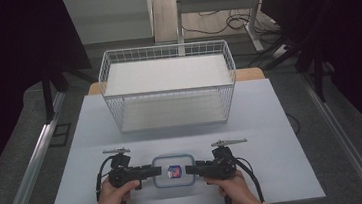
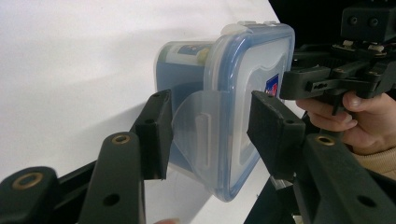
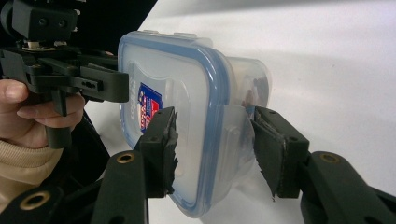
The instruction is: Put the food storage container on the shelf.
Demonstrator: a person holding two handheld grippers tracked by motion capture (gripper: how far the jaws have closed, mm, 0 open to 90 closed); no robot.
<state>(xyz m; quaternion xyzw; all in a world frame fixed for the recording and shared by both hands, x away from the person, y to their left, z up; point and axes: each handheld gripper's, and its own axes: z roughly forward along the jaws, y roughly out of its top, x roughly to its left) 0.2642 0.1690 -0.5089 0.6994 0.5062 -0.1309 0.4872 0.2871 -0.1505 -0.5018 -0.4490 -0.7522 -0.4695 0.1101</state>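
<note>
The container sits between both tools, each spread around a side latch; the high view adds a wire basket.

Open tabletop ahead, wire basket at the far end

A clear stretch of white table lay between the lidded plastic container and the wire basket; both grippers flanked the container, left gripper and right gripper blocking its sides.

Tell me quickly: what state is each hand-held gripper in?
Left hand-held gripper: open, jaws either side of the container's side latch.
Right hand-held gripper: open, jaws astride the opposite latch.
</note>
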